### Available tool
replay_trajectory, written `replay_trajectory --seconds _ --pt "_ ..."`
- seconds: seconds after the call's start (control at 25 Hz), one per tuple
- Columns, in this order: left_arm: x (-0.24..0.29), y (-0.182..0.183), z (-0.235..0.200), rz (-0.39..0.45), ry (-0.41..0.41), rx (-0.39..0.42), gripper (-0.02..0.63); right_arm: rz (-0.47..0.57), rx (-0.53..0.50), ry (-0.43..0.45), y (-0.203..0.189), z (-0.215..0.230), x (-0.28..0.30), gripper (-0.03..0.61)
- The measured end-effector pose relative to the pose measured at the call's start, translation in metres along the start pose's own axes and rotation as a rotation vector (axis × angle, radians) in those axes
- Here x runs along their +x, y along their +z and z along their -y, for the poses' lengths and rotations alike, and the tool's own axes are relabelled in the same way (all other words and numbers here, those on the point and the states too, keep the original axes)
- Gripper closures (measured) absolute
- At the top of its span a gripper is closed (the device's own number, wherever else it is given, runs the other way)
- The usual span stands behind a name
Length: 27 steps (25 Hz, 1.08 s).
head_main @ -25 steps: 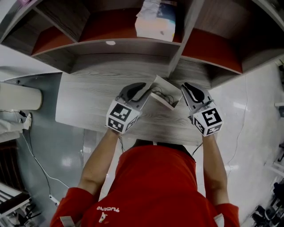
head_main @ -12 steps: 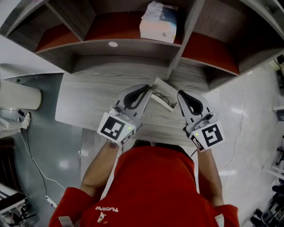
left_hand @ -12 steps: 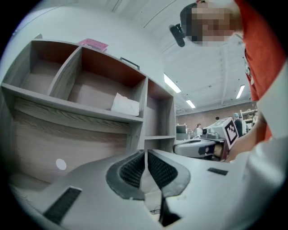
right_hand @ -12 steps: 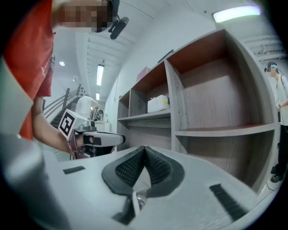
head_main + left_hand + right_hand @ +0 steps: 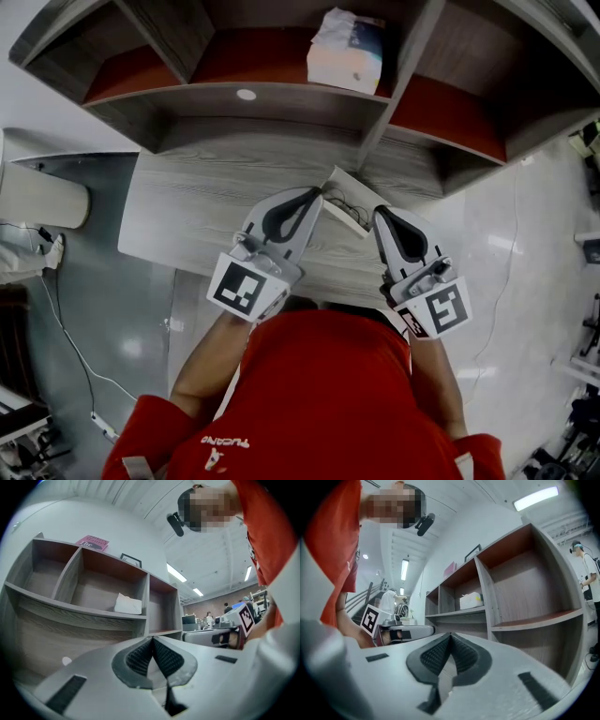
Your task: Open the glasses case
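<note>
Nearest in the head view, the 2 grippers are held side by side in front of the red shirt (image 5: 328, 394), both aimed away from the person toward the shelving. The left gripper (image 5: 315, 194) is seen with its ribbed pads (image 5: 140, 657) pressed together and nothing caught between them. The right gripper (image 5: 379, 215) is likewise closed, its pads (image 5: 436, 654) meeting on nothing.

Just beyond and between the 2 tips, the glasses case (image 5: 359, 185) is found on the grey desk (image 5: 187, 202). Its long axis is laid on a slant, from far-left to near-right in the head view. The left tip is seen right at the case's left end and the right tip just off its near-right end, so neither is clearly the nearer. How far above the case they are cannot be read from overhead. The case appears in neither gripper view, so it is judged to lie below the line along which both point.

The lid is seen lifted, and thin dark glasses (image 5: 343, 200) are made out inside, so the opening is judged already done. Any further move would have to be made downward and slightly forward.

Farther back, the shelf unit (image 5: 281, 108) is divided into compartments. 1 white packet (image 5: 345, 52) is held in the middle upper compartment.
</note>
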<state>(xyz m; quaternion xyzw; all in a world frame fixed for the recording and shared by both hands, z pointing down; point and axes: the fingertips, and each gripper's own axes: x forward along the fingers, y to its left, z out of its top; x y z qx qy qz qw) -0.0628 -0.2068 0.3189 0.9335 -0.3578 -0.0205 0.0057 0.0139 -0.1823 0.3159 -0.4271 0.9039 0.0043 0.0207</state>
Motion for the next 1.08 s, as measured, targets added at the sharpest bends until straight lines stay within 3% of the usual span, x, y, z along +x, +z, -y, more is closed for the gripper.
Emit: replay_trajectory --seconds 0.28,0.56,1.08 --pt "0.000 -0.001 0.001 0.003 -0.005 -0.010 0.604 0.001 -0.010 -0.005 0.000 -0.002 -0.001 0.575" --pt "0.004 0.012 0.000 0.061 0.004 0.009 0.604 -0.002 -0.007 -0.008 -0.002 -0.003 -0.003 0.575" --pt "0.002 0.014 -0.004 0.065 0.009 -0.001 0.604 -0.005 -0.010 -0.002 -0.002 -0.006 -0.002 0.574"
